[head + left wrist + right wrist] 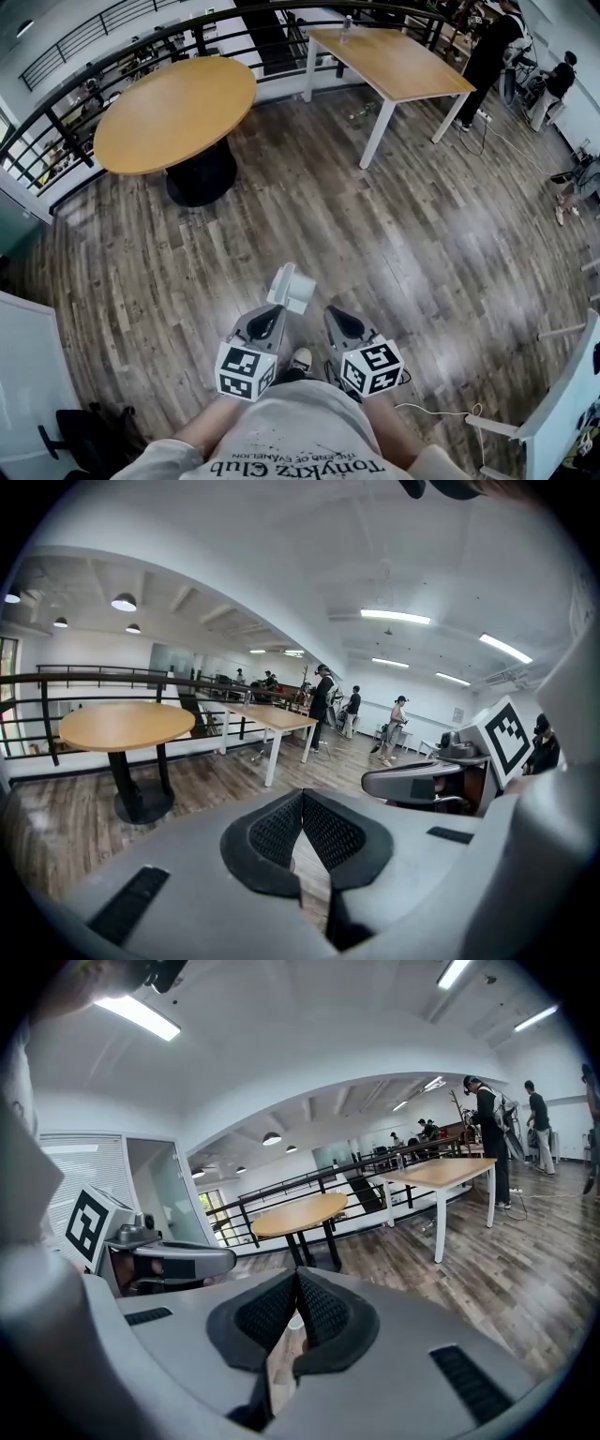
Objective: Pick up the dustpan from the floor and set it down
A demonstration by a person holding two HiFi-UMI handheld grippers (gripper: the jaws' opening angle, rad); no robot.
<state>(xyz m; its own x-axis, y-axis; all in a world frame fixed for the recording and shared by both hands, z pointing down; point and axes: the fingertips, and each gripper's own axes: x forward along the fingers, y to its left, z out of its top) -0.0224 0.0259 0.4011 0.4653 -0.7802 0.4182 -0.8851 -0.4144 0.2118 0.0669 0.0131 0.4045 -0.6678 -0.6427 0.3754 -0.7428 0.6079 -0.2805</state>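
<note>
Head view: L gripper and R gripper were side by side at waist height, both claws pressed together, nothing betw. them. Pale dustpan sat on wood floor, just ahead of L tip.

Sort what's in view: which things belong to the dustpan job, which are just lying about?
Job: pale object ahead of the claws, likely the dustpan; left claw and right claw, both shut.
Lying about: round table; long table; railing; people at the back.
</note>
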